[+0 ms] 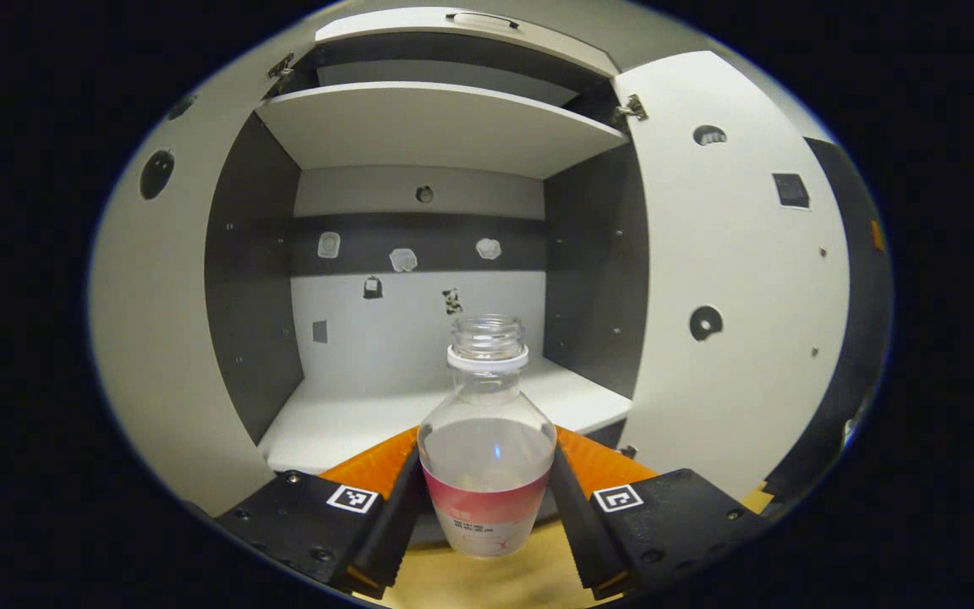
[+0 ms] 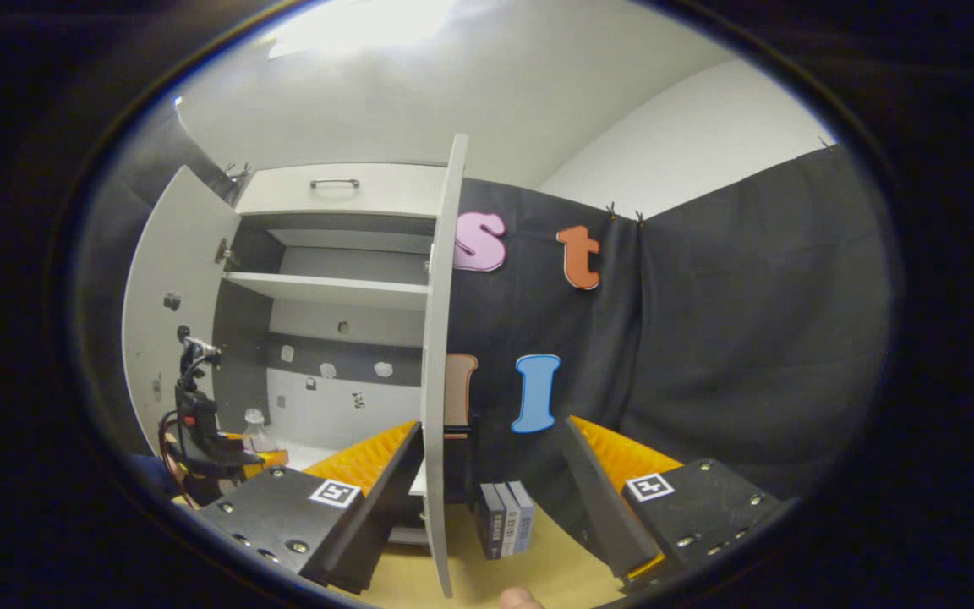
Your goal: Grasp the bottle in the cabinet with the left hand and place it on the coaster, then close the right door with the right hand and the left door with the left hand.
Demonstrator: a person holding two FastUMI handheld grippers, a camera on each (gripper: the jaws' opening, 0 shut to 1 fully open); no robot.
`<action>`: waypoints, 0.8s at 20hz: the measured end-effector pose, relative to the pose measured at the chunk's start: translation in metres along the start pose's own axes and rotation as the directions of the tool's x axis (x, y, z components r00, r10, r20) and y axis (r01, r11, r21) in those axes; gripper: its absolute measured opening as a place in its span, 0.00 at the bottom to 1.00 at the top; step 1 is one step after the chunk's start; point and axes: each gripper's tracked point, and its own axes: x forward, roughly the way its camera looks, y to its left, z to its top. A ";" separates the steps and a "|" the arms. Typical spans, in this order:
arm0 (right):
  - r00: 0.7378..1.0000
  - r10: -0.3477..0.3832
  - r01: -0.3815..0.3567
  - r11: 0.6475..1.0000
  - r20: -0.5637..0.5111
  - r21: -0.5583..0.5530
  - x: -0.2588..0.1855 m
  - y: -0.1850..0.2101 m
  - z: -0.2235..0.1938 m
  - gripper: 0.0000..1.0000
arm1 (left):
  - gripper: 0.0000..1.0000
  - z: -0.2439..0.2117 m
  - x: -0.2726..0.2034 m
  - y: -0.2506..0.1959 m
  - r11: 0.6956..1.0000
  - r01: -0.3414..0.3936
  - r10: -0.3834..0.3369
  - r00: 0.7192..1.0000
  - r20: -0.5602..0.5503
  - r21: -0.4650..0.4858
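Observation:
A clear, uncapped bottle (image 1: 487,440) with a pink label and some water stands upright between the fingers of my left gripper (image 1: 485,491), which is shut on its body. It hangs just in front of the open cabinet (image 1: 419,397), over the table edge. The cabinet's left door (image 1: 157,338) and right door (image 1: 732,279) both stand wide open. In the right gripper view, my right gripper (image 2: 487,474) is open and holds nothing. It sits close to the right door (image 2: 436,381), seen edge-on. Far left there, the left gripper (image 2: 199,440) holds the bottle (image 2: 257,431).
The cabinet's upper shelf (image 1: 436,127) and lower floor are bare. A few small books (image 2: 506,518) stand on the wooden table (image 2: 555,567) by the black cloth wall. A drawer with a handle (image 2: 335,183) tops the cabinet.

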 end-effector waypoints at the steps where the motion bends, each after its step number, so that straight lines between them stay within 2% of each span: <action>1: 1.000 0.011 -0.011 1.000 0.002 0.002 -0.004 -0.001 0.001 0.98 | 0.77 -0.015 -0.008 -0.008 1.000 0.016 -0.016 1.000 -0.018 -0.009; 5: 0.999 0.048 -0.048 0.999 0.015 -0.002 -0.014 -0.007 0.009 0.98 | 0.78 -0.078 -0.035 -0.039 0.995 0.057 -0.065 0.993 -0.102 -0.079; 10: 0.998 0.059 -0.059 0.998 0.029 -0.002 -0.018 -0.023 0.014 0.98 | 0.78 -0.153 -0.060 -0.070 0.975 0.079 -0.124 0.969 -0.216 -0.206; 11: 0.998 0.057 -0.057 0.998 0.030 -0.003 -0.019 -0.027 0.015 0.98 | 0.78 -0.167 -0.064 -0.074 0.973 0.077 -0.128 0.964 -0.233 -0.216; 12: 0.998 0.054 -0.053 0.999 0.032 -0.005 -0.021 -0.032 0.015 0.94 | 0.78 -0.179 -0.068 -0.077 0.973 0.075 -0.130 0.959 -0.250 -0.220; 13: 0.998 0.050 -0.050 0.999 0.033 -0.008 -0.022 -0.035 0.016 0.98 | 0.79 -0.194 -0.071 -0.080 0.971 0.072 -0.133 0.954 -0.269 -0.226; 15: 0.998 0.043 -0.043 0.999 0.034 -0.018 -0.024 -0.042 0.017 0.98 | 0.79 -0.221 -0.080 -0.085 0.970 0.057 -0.129 0.944 -0.303 -0.237; 16: 0.999 0.042 -0.041 0.999 0.034 -0.021 -0.025 -0.045 0.017 0.94 | 0.79 -0.231 -0.084 -0.083 0.973 0.032 -0.105 0.944 -0.312 -0.229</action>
